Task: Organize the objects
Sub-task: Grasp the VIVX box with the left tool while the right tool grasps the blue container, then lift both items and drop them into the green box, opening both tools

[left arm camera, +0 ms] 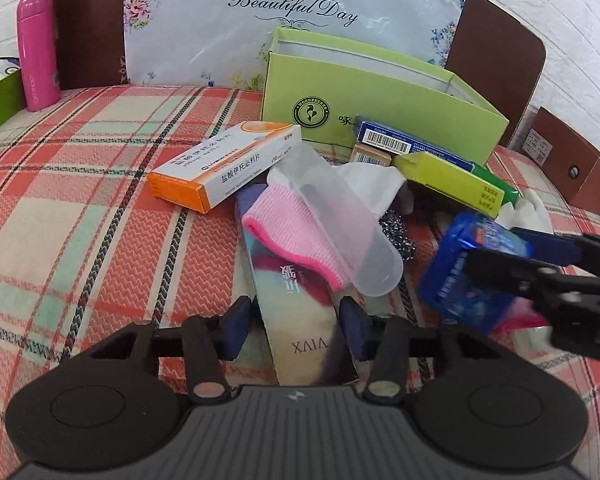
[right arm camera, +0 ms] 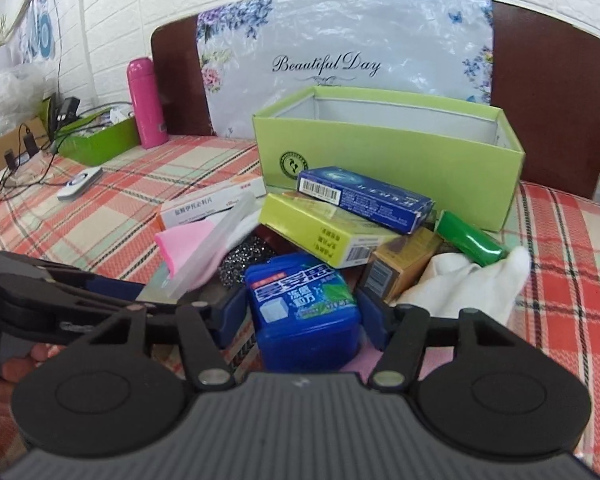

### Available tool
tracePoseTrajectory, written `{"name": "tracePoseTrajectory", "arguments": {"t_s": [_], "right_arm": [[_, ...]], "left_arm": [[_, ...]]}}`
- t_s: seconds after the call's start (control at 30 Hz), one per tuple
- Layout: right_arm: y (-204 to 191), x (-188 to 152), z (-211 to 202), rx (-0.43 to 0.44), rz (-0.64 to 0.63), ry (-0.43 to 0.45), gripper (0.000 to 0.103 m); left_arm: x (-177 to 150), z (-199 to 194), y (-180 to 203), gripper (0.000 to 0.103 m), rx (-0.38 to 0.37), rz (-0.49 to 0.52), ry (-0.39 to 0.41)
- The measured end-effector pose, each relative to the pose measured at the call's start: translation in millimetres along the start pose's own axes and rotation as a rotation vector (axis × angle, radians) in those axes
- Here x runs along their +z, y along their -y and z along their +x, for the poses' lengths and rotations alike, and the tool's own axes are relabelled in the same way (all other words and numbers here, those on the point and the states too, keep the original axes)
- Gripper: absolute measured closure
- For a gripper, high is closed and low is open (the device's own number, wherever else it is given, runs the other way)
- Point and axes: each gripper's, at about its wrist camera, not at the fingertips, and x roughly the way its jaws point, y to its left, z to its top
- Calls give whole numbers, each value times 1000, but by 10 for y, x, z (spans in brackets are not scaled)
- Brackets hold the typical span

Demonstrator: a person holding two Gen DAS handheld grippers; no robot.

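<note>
A heap of small items lies on the plaid bedsheet in front of an open lime-green box (left arm camera: 380, 108). My left gripper (left arm camera: 296, 328) is shut on the near end of a long colourful carton (left arm camera: 300, 320), both pads against its sides. A pink sock (left arm camera: 292, 228) and a clear plastic scoop (left arm camera: 352, 236) lie over the carton's far end. My right gripper (right arm camera: 303, 320) is shut on a blue gum tub (right arm camera: 304, 312), a pad on either side of it. The tub (left arm camera: 468, 276) shows blurred at the right of the left wrist view.
The heap holds an orange-and-white medicine box (left arm camera: 228, 164), a blue barcode box (right arm camera: 364, 196), a yellow-green box (right arm camera: 320, 232), a brown box (right arm camera: 404, 264), a green tube (right arm camera: 468, 240) and a white cloth (right arm camera: 472, 284). A pink flask (right arm camera: 146, 104) stands at the back left by the headboard.
</note>
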Motion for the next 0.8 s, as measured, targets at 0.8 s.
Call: {"name": "tracePoseTrajectory", "arguments": {"t_s": [0.8], "right_arm": [[-94,-338,-357,67,-11,-62,47]], "left_arm": [[-129,-237,-56,62,-2,106,-41]]}}
